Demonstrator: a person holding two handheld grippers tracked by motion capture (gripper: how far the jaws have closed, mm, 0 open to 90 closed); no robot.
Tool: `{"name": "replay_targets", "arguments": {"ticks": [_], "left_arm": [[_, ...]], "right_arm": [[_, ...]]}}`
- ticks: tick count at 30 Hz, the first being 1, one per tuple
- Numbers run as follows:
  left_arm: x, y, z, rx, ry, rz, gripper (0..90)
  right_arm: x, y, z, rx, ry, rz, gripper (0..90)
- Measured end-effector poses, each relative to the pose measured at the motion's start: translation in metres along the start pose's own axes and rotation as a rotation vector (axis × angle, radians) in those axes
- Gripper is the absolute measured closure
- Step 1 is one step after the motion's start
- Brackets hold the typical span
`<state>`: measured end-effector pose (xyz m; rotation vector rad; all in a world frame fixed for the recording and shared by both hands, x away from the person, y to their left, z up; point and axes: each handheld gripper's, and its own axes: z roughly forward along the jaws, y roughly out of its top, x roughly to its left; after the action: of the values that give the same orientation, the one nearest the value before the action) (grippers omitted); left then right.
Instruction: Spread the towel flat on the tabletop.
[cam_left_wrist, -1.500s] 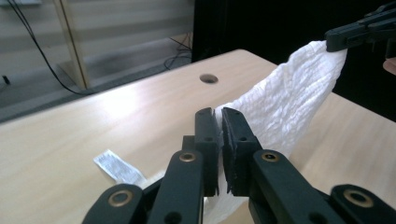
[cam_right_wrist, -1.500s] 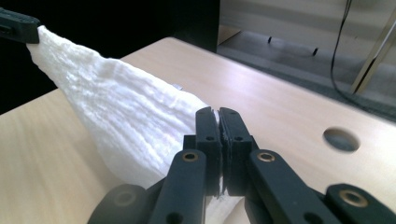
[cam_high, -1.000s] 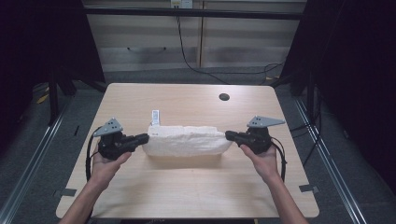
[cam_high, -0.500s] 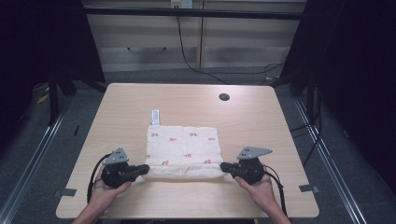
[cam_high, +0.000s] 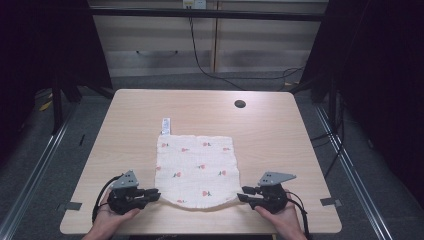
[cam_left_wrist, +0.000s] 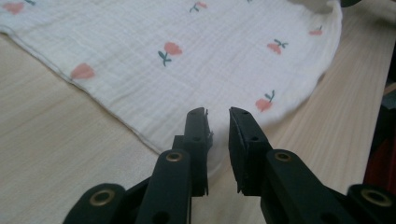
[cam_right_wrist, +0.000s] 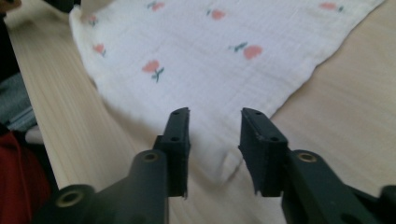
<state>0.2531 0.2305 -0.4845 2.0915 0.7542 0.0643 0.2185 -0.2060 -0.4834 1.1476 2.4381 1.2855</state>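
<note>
A white cloth (cam_high: 196, 170) printed with small pink flowers lies spread flat on the wooden table (cam_high: 280, 150), its near edge sagging in a curve between my two grippers. My left gripper (cam_high: 156, 193) sits at the cloth's near left corner. In the left gripper view its jaws (cam_left_wrist: 217, 114) have just been opening and stand a little apart, the cloth (cam_left_wrist: 187, 60) corner lying loose under the gap. My right gripper (cam_high: 241, 195) is at the near right corner. Its jaws (cam_right_wrist: 214, 114) have just been opening too and stand wider, with the cloth (cam_right_wrist: 210, 60) corner resting on the table between them.
A small white label (cam_high: 166, 125) sticks out from the cloth's far left corner. A dark round hole (cam_high: 240, 104) is set in the table's far side. Grey tape marks (cam_high: 72, 205) (cam_high: 327, 201) flank the near corners. The table's front edge is just behind both hands.
Both hands came down and back toward the near edge, drawing the bunched, lifted cloth out flat on the table. Both grippers' jaws have since parted from the corners.
</note>
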Motion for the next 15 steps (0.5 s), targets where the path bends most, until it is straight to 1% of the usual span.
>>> {"name": "replay_targets", "arguments": {"ticks": [1,4,6,8,10,12,13,14,15], "left_arm": [[0.002,0.001,-0.001,-0.01,-0.01,-0.014,75.4],[0.006,0.008,-0.003,-0.024,-0.005,-0.021,71.9],[0.01,0.012,-0.001,-0.021,0.016,-0.022,70.0],[0.015,0.019,0.007,0.0,0.041,-0.028,69.1],[0.021,0.027,0.014,0.028,0.059,-0.014,68.4],[0.028,0.035,0.022,0.046,0.07,-0.015,68.4],[0.032,0.04,0.026,0.045,0.08,-0.015,68.6],[0.036,0.043,0.029,0.041,0.08,-0.022,68.6],[0.04,0.048,0.033,0.047,0.084,-0.038,68.4]], "right_arm": [[-0.002,0.003,-0.002,-0.012,-0.002,0.004,62.3],[-0.01,0.013,-0.004,-0.036,-0.013,0.002,60.6],[-0.018,0.02,0.0,-0.031,-0.02,0.013,62.2],[-0.027,0.027,0.011,-0.002,-0.022,0.01,63.8],[-0.032,0.033,0.025,0.029,-0.029,0.001,65.0],[-0.036,0.041,0.037,0.035,-0.024,-0.003,66.2],[-0.037,0.045,0.042,0.036,-0.021,-0.008,66.9],[-0.038,0.049,0.047,0.044,-0.023,-0.009,67.7],[-0.038,0.051,0.051,0.049,-0.027,-0.013,68.0]]}}
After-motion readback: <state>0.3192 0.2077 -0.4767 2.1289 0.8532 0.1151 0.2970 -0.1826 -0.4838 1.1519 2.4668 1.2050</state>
